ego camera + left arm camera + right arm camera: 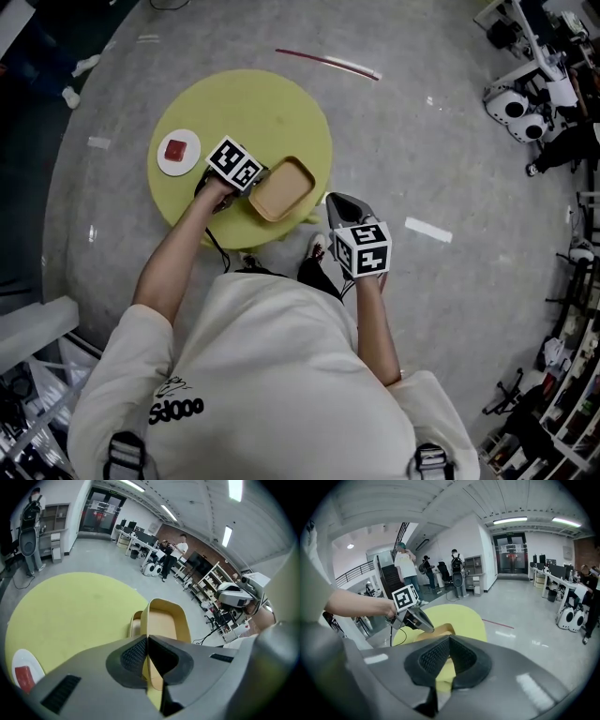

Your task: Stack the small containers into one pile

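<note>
- My left gripper (147, 641): clamped on the tan container (283, 187) wall, at the yellow table (272, 103) edge.
- My right gripper (449, 644): jaws together, empty.
- White plate (164, 165): bears a red item (175, 150).

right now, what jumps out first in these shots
A round yellow-green table fills the middle of the head view. At its near edge the left gripper pinches the wall of a tan tray. A white plate with something red on it sits at the table's left side.
</note>
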`<action>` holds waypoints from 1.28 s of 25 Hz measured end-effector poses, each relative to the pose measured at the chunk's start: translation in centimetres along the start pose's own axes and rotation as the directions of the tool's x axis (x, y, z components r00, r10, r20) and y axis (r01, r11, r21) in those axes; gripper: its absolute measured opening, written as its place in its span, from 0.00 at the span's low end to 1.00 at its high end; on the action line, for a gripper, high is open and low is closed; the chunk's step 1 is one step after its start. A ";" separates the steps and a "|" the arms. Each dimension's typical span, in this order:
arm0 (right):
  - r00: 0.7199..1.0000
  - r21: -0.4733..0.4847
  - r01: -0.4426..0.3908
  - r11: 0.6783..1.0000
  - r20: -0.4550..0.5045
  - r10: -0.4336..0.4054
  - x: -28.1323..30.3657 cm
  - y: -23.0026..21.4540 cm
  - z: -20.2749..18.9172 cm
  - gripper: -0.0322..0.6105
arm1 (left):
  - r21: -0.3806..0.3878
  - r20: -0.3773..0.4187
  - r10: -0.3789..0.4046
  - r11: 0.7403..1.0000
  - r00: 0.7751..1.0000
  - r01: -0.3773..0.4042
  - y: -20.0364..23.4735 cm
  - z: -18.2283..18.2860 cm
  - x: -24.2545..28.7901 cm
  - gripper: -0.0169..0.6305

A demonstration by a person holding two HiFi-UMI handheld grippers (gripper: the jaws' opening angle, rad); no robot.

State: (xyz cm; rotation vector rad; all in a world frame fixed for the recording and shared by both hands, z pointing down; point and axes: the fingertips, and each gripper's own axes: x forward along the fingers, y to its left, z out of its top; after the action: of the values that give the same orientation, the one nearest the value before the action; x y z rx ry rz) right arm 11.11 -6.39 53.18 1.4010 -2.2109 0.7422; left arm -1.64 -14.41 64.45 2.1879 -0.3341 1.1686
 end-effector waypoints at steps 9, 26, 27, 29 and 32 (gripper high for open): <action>1.000 0.021 -0.006 1.000 -0.027 0.006 1.1 -2.1 -0.4 0.07 | 0.037 -0.084 0.018 0.999 0.996 -0.015 1.3 1.1 2.2 0.05; 0.999 0.036 -0.011 0.999 -0.050 0.013 2.0 -3.9 -0.6 0.07 | -0.016 -0.136 0.038 0.999 0.990 -0.041 2.0 -0.4 4.4 0.05; 0.999 0.036 -0.013 0.999 -0.051 0.015 2.0 -3.9 -0.6 0.07 | -0.021 -0.134 0.036 0.999 0.990 -0.039 2.0 -0.5 4.4 0.05; 0.998 0.037 -0.015 0.999 -0.053 0.017 2.2 -3.9 -0.7 0.07 | -0.026 -0.134 0.034 0.999 0.990 -0.038 2.0 -0.4 4.5 0.05; 0.998 0.037 -0.020 0.999 -0.054 0.022 2.3 -3.7 -0.7 0.07 | -0.024 -0.132 0.043 0.999 0.990 -0.046 2.0 -0.5 4.4 0.05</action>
State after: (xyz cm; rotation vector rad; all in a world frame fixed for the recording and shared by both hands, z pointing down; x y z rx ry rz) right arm 13.58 -8.81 55.92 1.3605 -2.1844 0.8227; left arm -0.44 -15.37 69.06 2.0783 -0.3421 1.3178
